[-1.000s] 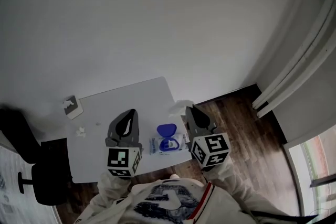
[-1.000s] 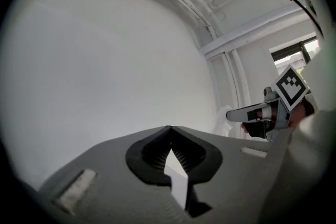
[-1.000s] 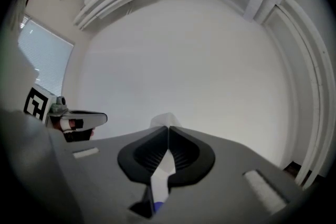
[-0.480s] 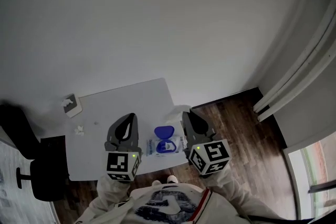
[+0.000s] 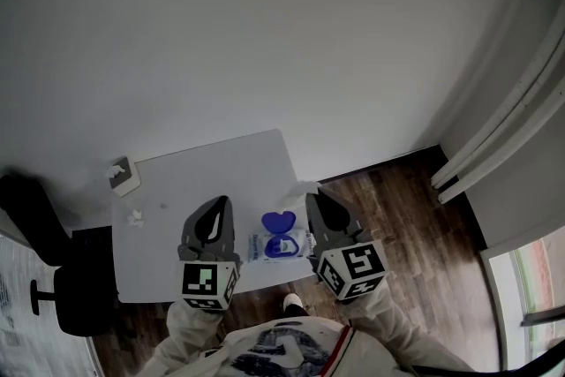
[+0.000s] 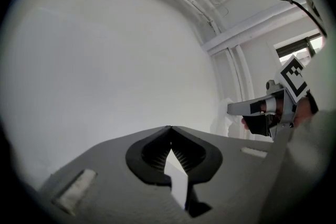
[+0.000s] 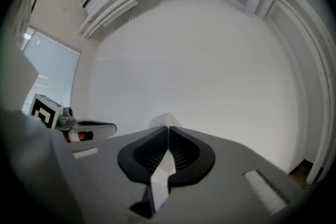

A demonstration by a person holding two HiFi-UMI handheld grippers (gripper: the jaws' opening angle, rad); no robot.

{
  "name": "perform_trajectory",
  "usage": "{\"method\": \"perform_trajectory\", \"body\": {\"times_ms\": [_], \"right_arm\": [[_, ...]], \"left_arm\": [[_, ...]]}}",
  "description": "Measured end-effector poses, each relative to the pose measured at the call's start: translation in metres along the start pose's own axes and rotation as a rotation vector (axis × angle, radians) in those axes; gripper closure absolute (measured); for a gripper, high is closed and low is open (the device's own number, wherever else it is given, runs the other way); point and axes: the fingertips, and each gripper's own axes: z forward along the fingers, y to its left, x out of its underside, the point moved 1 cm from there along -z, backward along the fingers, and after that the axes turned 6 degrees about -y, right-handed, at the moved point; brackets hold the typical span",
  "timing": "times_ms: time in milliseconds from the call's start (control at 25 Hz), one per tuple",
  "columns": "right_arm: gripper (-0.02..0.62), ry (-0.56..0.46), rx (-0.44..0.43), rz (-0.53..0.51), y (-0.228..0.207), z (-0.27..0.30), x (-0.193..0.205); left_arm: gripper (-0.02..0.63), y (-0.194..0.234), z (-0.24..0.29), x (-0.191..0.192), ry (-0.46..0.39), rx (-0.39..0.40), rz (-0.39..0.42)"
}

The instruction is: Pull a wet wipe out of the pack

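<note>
Right gripper [image 7: 168, 127]: fingers pinching wet wipe [image 7: 164, 119].
Left gripper [image 6: 169, 127]: fingers pressed together, empty.
Risk: shallow pinch; wipe may slip.

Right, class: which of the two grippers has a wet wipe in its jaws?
The right gripper: a white wet wipe sticks out beyond its closed tips, while the left gripper has tips that meet with nothing there.

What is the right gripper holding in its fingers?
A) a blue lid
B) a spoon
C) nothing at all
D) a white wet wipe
D: the right gripper is shut on a white wet wipe, whose corner sticks out past its tips, and the head view shows the same white bit at its front.
</note>
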Motion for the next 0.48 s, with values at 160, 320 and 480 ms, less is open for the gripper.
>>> {"method": "perform_trajectory", "body": {"times_ms": [160, 320, 480], "right_arm": [[0.584, 0.006, -0.008, -0.004, 0.023, -0.005, 0.001], [0.584, -0.002, 0.004, -0.017, 0.049, -0.015, -0.005], [0.584, -0.012, 0.019, -0.024, 0.077, -0.029, -0.005]], "left_arm": [[0.601, 0.011, -0.020, -0.003, -0.017, -0.009, -0.008], [0.601, 0.022, -0.046, -0.010, -0.030, -0.007, -0.012], [0.601, 0.032, -0.074, -0.016, -0.046, -0.003, -0.015]]}}
